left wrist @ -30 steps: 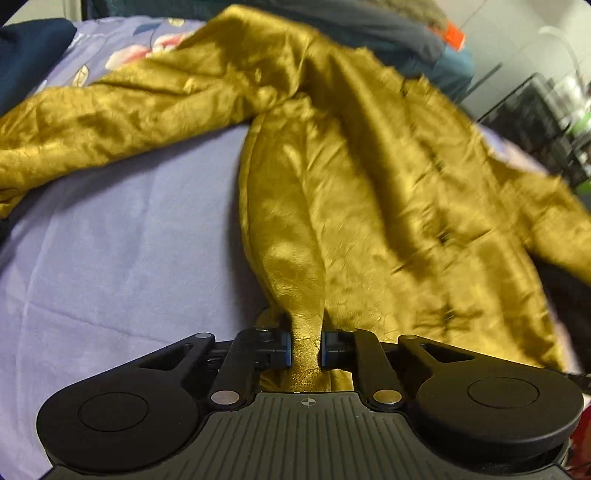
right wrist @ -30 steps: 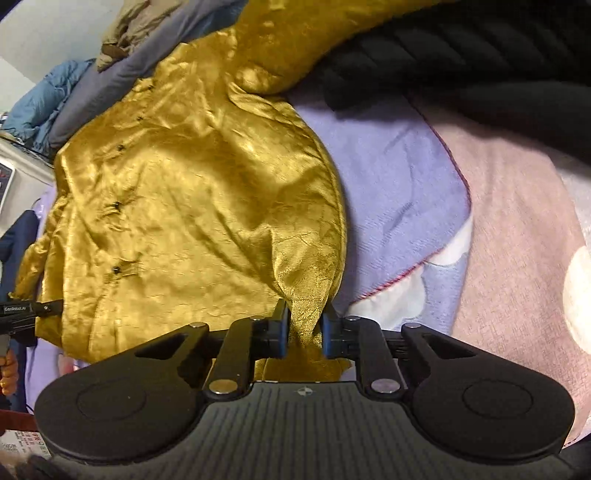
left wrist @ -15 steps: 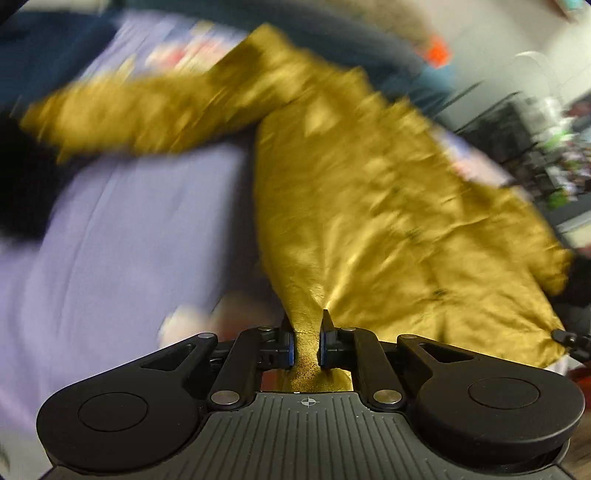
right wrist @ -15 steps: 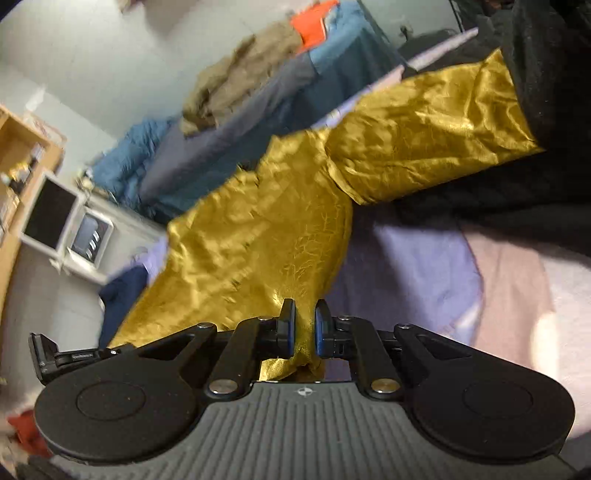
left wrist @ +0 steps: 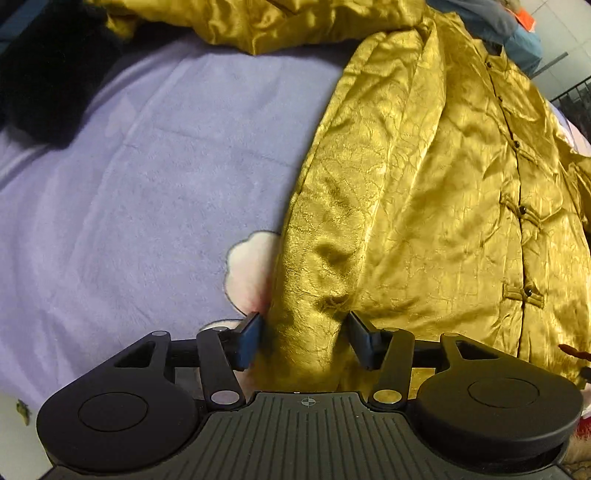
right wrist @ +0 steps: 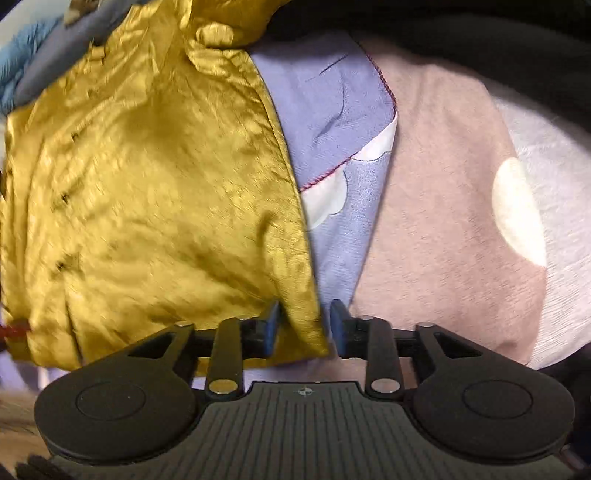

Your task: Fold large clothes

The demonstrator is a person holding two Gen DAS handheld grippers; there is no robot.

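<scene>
A gold satin jacket [left wrist: 424, 192] with dark knot buttons lies spread on a lavender blanket [left wrist: 147, 184]. In the left wrist view its lower left hem runs down between the jaws of my left gripper [left wrist: 303, 336]. Those jaws are opening wide, and neither pad presses the cloth. In the right wrist view the same jacket [right wrist: 155, 192] fills the left half, and its lower right hem corner sits between the jaws of my right gripper [right wrist: 304, 325]. These jaws are opening too, with a gap showing beside the right pad.
A black garment [left wrist: 48, 74] lies at the blanket's far left, and more black cloth [right wrist: 443, 22] runs along the top of the right wrist view. A pink blanket [right wrist: 443, 221] with pale spots lies right of the jacket. A blue coat [left wrist: 517, 33] and a wire rack [left wrist: 576, 99] stand beyond.
Both grippers were shut on the jacket's hem corners and held it up. Now the jaws have spread, and the hem lies loose on the blanket with the jacket flatter.
</scene>
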